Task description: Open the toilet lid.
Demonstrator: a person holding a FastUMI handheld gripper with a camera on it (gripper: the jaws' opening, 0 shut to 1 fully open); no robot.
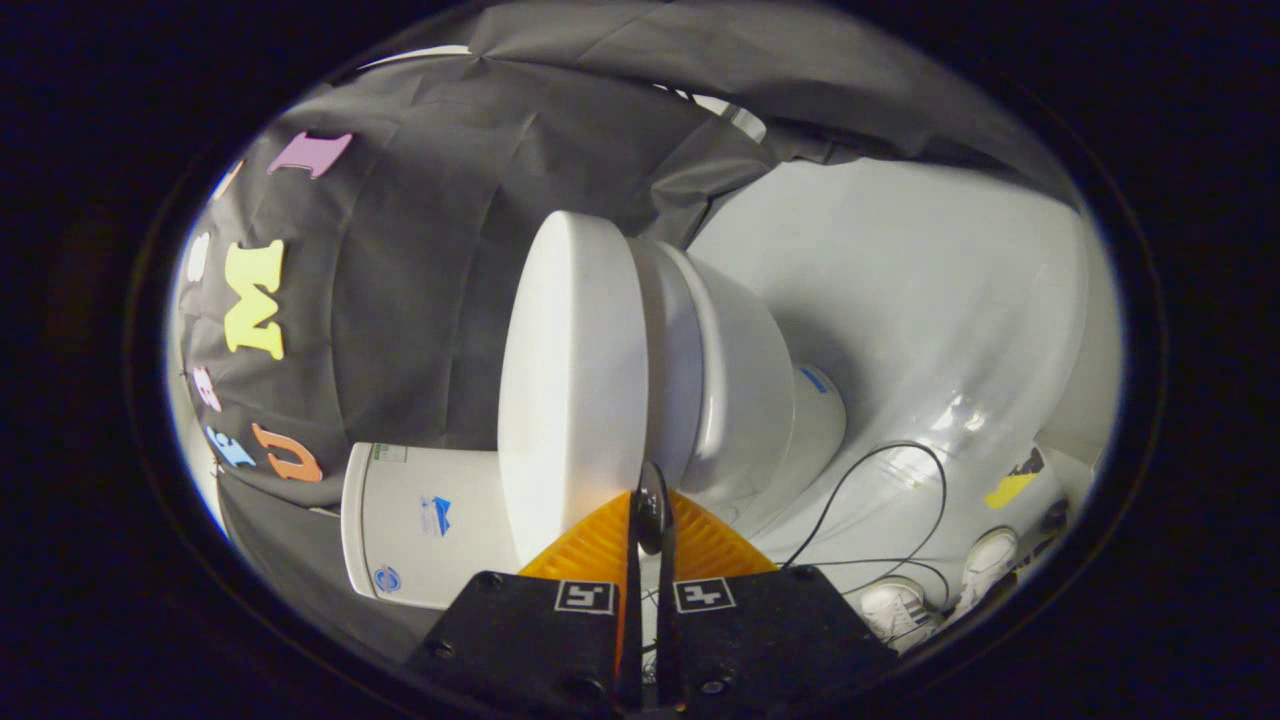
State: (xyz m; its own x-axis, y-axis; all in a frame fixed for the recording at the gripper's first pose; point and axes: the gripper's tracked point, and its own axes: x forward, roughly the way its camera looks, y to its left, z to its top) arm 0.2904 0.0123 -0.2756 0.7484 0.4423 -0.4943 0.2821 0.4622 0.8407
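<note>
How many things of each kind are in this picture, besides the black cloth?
Toilet lid, raised, with the shut tongs at its edge: 1
Toilet bowl: 1
Tank: 1
Black cables on the floor: 2
White shoes: 2
Yellow floor mark: 1
Total: 8

No legible text; blue logos on tank (pixel 420 525) too blurry.
</note>
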